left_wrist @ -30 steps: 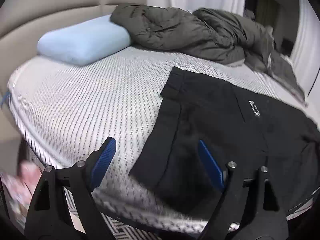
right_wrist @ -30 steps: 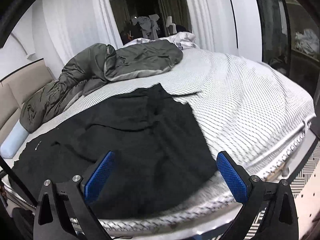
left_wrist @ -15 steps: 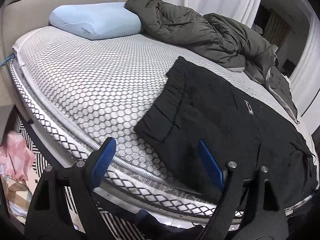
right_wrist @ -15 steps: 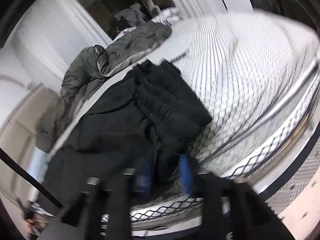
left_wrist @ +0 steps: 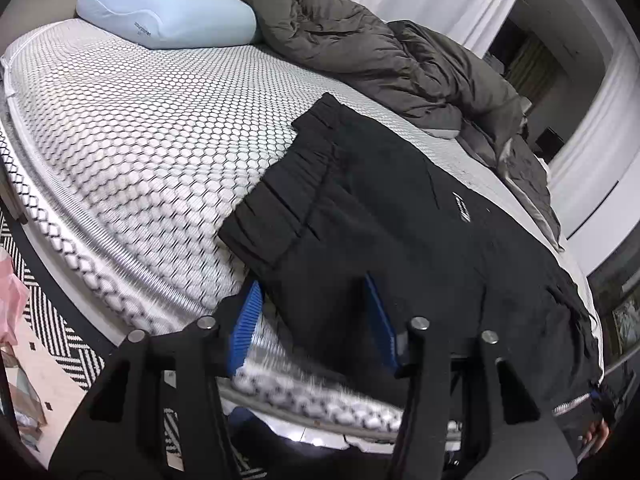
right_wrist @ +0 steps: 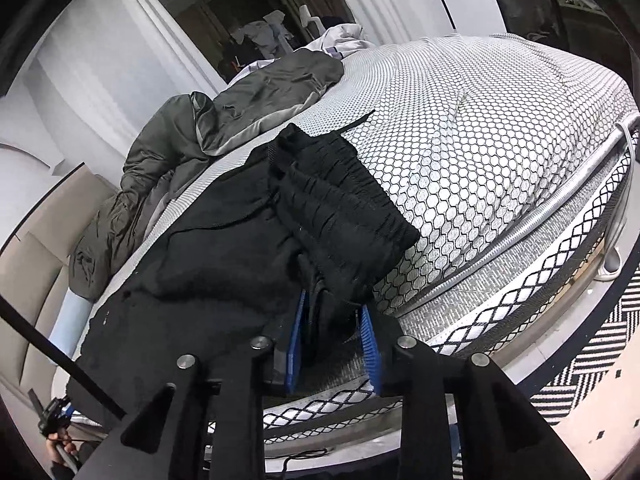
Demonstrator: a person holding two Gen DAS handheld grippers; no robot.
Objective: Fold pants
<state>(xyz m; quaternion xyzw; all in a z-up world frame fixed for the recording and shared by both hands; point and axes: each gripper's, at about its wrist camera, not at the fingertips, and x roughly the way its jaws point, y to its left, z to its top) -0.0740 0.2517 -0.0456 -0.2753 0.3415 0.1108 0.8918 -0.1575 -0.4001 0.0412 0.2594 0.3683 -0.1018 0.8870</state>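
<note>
Black pants (left_wrist: 384, 216) lie spread along the near edge of the bed (left_wrist: 132, 152), one end bunched into gathered folds (right_wrist: 344, 208) near the foot-side corner, the other end flat toward the pillow side. A small white logo (left_wrist: 462, 208) shows on the upper cloth.

Left gripper (left_wrist: 312, 320): blue pads straddle the near hem of the pants; jaws closing, cloth between them, pads not yet pressing as far as the left wrist view shows.

Right gripper (right_wrist: 332, 344): jaws narrow, a fold of black cloth pinched between the blue pads at the bed's near edge; jaws easing open slightly, cloth still between them.

Bed surface: white mattress cover with a black honeycomb print, a diamond-mesh band (right_wrist: 560, 264) running round the side. A pale blue pillow (left_wrist: 168, 12) sits at the head corner against a beige headboard (right_wrist: 36, 272). A rumpled dark olive quilt (left_wrist: 380, 56) lies along the far edge, just beside the pants.

Room: white curtains (right_wrist: 120, 52) behind the bed, a dark doorway with hung clothes (right_wrist: 264, 32), a black-and-white chevron rug (left_wrist: 52, 320) on the floor, something pink (left_wrist: 10, 300) at the floor's left edge.
</note>
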